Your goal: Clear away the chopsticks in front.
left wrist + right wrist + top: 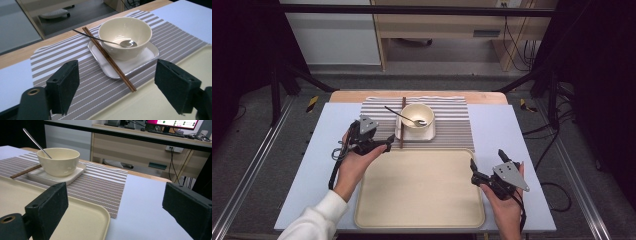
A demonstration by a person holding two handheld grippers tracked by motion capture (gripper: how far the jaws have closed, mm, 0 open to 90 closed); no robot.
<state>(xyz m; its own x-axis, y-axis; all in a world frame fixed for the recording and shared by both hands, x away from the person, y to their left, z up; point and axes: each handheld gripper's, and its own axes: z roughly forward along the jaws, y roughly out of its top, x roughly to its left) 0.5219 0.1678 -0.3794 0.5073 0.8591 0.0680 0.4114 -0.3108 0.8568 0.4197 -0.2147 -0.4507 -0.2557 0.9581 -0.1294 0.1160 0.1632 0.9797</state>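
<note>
Across the plate's (147, 53) left edge, chopsticks (110, 60) run lengthwise.

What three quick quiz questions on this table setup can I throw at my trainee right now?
1. True or false: the spoon lies in the bowl.
2. The chopsticks rest partly on: A) the tray B) the square plate C) the bare table.
3. Fill in: the plate sits on a striped ____.

Key: 1 true. 2 B. 3 placemat. Both the left gripper and the right gripper are open and hold nothing.
</note>
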